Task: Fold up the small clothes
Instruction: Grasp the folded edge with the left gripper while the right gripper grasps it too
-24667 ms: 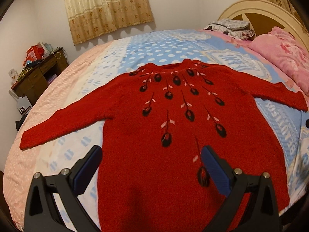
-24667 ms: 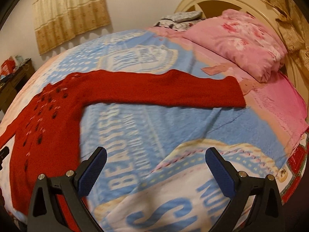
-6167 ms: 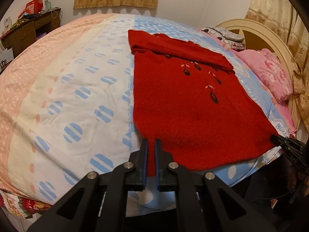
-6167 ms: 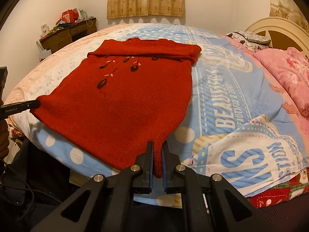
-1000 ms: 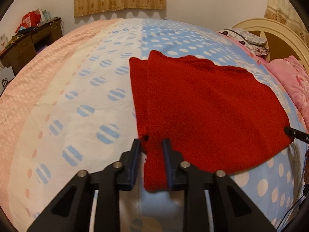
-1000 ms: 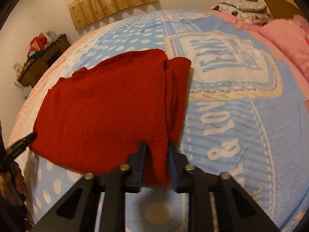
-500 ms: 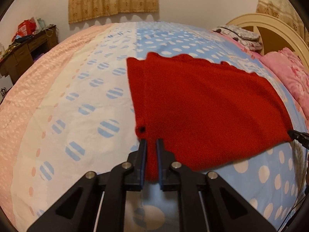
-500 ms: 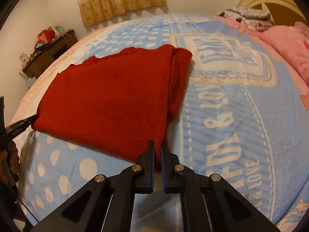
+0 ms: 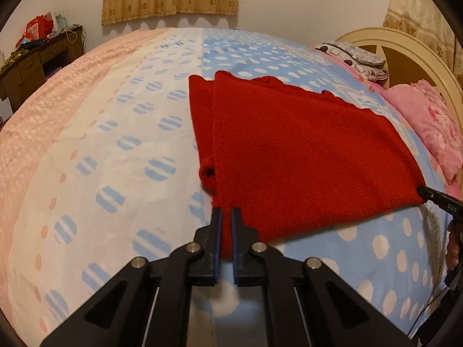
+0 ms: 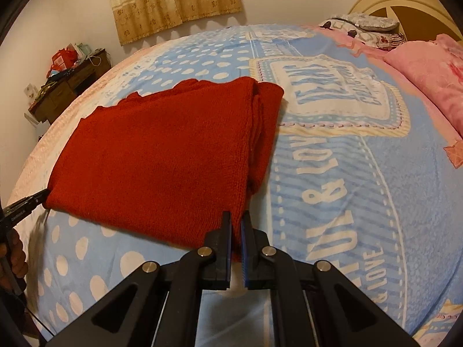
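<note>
Right gripper (image 10: 236,224), lower centre, clamps the near corner of a folded red sweater (image 10: 162,156) on the bedspread (image 10: 361,173).

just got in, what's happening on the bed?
A person is folding a red sweater on the patterned bedspread with a handheld gripper in each hand. The sweater is already doubled over into a rough rectangle. The left gripper has just closed on the near left corner, with fabric between its pads, and the right gripper is shut on the near right corner. Both near corners are pinched. A pink pillow lies off to the side by the headboard.
</note>
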A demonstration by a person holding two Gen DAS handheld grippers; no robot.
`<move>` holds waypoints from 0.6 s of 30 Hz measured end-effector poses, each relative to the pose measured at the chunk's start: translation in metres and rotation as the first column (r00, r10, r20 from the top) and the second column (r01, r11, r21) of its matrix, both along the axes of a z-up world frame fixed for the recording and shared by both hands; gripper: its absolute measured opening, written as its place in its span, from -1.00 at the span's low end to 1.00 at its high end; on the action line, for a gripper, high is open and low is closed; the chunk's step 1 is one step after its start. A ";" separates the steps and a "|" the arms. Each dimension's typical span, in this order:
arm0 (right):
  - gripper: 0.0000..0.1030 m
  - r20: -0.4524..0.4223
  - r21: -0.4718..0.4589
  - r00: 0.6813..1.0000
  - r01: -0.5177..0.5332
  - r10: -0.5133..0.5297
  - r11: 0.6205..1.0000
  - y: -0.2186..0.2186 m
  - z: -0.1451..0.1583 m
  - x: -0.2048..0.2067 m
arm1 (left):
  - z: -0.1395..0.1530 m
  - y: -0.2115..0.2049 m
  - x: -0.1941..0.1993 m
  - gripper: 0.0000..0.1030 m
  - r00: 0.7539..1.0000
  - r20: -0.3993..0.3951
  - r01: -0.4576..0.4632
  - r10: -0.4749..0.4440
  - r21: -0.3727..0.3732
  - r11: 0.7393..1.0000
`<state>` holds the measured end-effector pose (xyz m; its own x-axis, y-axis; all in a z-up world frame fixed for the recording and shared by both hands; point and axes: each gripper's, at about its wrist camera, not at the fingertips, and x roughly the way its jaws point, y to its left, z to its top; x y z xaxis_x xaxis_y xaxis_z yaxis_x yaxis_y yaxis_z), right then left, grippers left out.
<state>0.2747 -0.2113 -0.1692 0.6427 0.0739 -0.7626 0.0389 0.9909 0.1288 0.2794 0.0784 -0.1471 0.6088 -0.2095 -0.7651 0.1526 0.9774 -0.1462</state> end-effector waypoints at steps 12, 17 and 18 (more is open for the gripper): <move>-0.91 -0.039 -0.031 0.999 -0.015 0.014 0.999 0.004 -0.007 0.002 | -0.003 -0.003 -0.007 -0.88 1.000 0.007 0.009 -0.009 0.033 0.999; -0.87 0.004 -0.059 1.000 -0.001 0.001 0.998 0.008 0.007 -0.003 | 0.010 -0.004 -0.013 -0.86 0.999 0.040 0.002 -0.003 0.029 1.000; -0.78 0.028 -0.075 0.999 0.020 -0.018 0.997 0.009 0.015 -0.004 | 0.017 -0.001 -0.014 -0.83 0.998 0.061 -0.014 0.013 0.017 1.000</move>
